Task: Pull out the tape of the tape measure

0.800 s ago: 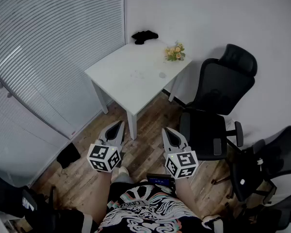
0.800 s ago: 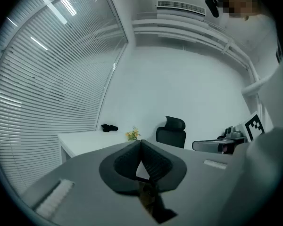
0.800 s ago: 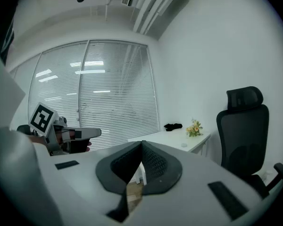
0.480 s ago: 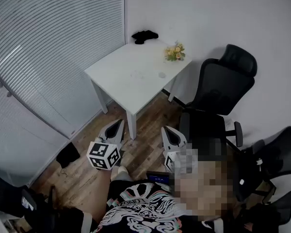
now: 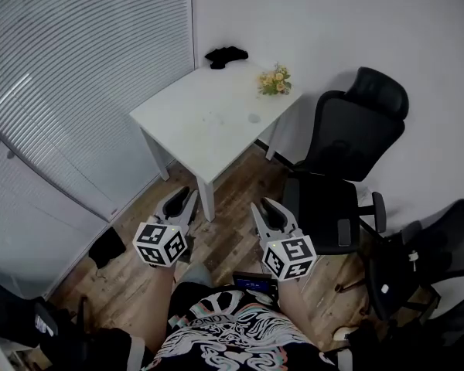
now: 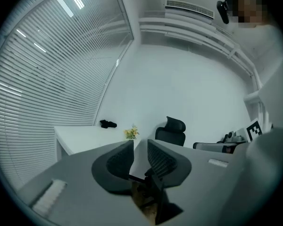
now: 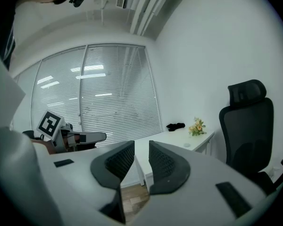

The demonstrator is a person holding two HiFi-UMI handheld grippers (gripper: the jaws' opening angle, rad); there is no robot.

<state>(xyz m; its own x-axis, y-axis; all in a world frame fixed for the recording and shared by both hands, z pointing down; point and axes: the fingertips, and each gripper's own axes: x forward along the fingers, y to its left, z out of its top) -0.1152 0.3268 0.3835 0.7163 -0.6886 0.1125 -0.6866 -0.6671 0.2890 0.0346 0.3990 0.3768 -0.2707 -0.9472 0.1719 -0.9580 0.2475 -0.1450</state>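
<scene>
I cannot make out a tape measure for sure. A black object (image 5: 226, 55) lies at the far corner of the white table (image 5: 178, 126), and a small round grey thing (image 5: 254, 117) sits nearer its right edge. My left gripper (image 5: 182, 195) and right gripper (image 5: 261, 205) hover side by side over the wooden floor, well short of the table. In the left gripper view the left gripper (image 6: 140, 142) shows a narrow gap with nothing in it. The right gripper (image 7: 141, 143) looks the same, pointing toward the table (image 7: 179, 138) and the black object (image 7: 175, 125).
A small bunch of yellow flowers (image 5: 274, 81) stands on the table's right corner. A black office chair (image 5: 356, 130) stands right of the table, with more chairs (image 5: 441, 246) further right. Window blinds (image 5: 77, 68) fill the left wall. A dark object (image 5: 108, 246) lies on the floor at left.
The head view has shifted slightly, so the table sits a little further left. Both grippers stay side by side in front of the body, with their gaps unchanged.
</scene>
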